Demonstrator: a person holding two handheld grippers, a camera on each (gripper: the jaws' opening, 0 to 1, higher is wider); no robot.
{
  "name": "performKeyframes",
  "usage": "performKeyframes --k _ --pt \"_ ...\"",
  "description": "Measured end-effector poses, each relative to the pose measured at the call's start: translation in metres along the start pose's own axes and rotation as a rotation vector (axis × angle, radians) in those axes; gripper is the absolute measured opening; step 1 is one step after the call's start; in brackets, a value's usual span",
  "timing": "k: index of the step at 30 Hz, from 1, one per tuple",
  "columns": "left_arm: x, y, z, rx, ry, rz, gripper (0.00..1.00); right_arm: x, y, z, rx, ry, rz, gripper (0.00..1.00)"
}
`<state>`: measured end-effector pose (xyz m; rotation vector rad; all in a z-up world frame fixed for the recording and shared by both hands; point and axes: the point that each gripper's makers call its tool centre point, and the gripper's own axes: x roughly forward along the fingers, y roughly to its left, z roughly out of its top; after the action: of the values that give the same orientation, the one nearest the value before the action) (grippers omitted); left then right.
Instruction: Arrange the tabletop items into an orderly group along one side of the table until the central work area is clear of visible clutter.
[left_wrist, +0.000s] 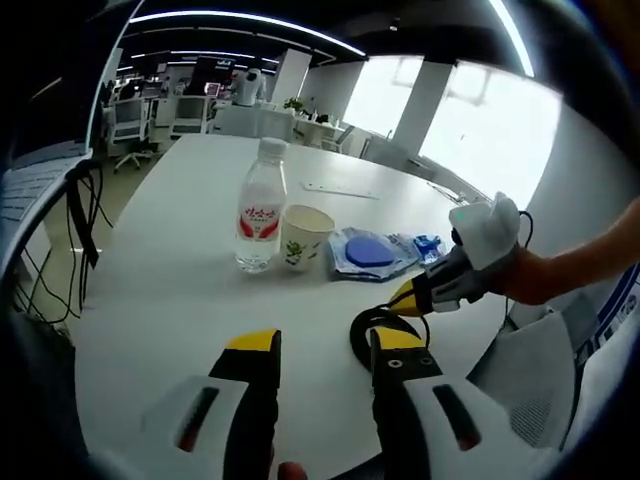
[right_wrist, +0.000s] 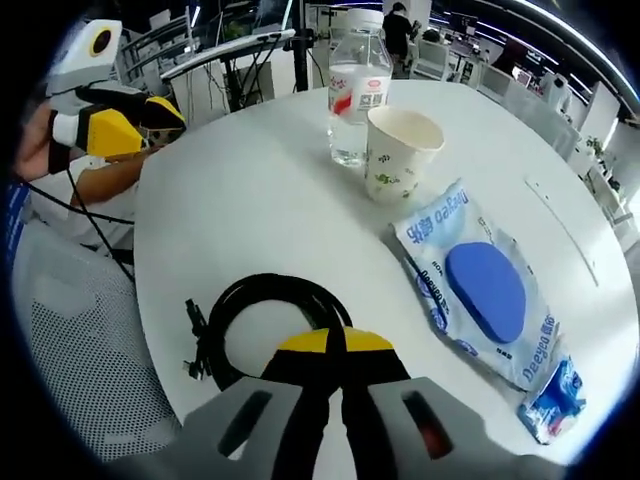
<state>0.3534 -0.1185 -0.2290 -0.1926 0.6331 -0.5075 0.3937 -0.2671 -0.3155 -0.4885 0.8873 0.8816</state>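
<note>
1. Holding my right tongs (right_wrist: 335, 345) low over the white desk (right_wrist: 260, 210), I have the yellow tips pressed together at the rim of the coiled black cable (right_wrist: 262, 318); I cannot tell if they pinch it.
2. My left tongs (left_wrist: 322, 352) hang released, jaws apart, above bare desk just beside the coil.
3. Farther along stand the water bottle (left_wrist: 260, 208) and paper cup (left_wrist: 304, 237), nearly touching.
4. Just beside the cup lies a clear packet holding a blue disc (right_wrist: 485, 292).
</note>
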Motion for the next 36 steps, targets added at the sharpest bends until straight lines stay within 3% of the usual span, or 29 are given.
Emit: performKeyframes --k 20,36 --pt "0.001 -0.009 -0.001 0.007 0.003 -0.001 0.35 -0.024 -0.018 -0.015 0.060 -0.037 -0.047 0.00" --pt "0.004 -0.010 0.005 0.022 0.005 -0.003 0.35 -0.047 -0.039 -0.035 0.134 -0.064 -0.125 0.00"
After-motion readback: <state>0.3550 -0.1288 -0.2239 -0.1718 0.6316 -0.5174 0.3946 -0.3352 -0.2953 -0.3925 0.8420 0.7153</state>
